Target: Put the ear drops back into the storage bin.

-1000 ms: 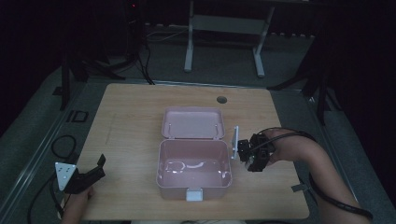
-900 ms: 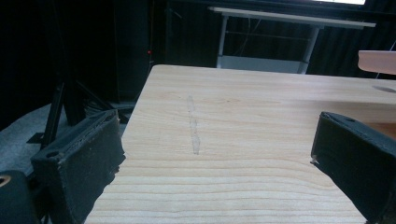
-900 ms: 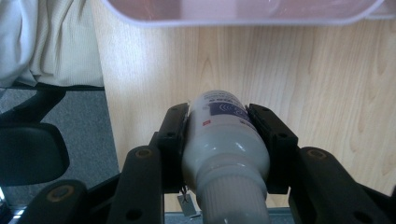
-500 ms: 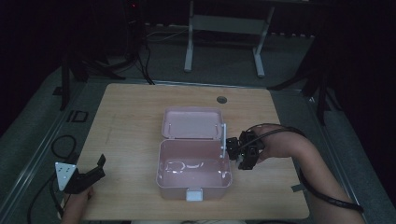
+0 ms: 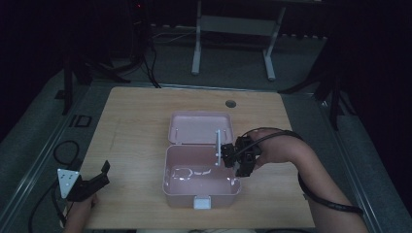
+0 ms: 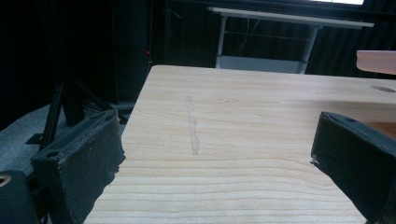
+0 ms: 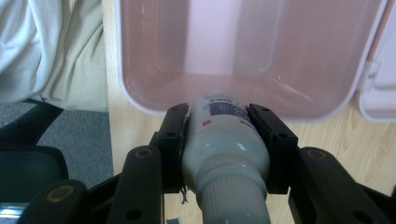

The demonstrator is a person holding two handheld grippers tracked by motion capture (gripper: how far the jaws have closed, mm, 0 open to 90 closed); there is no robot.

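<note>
Bottle [image 7: 225, 140] pinched in right gripper [image 5: 232, 156] now hangs over the box's [image 5: 201, 190] right rim, moved leftward; left gripper [image 5: 92, 182] spread at table [image 5: 136, 126] corner.

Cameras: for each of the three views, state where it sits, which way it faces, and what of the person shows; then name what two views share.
High view: fixed above the person's side, looking forward and down on the wooden table; both forearms and the left gripper show.
Left gripper view: rides the left gripper, looking level across the bare tabletop between its open jaws.
Right gripper view: rides the right gripper, looking down into the pink box; its jaws clamp a white bottle, light clothing at left.
Shared: high and right gripper views both show the pink box and the bottle.
</note>
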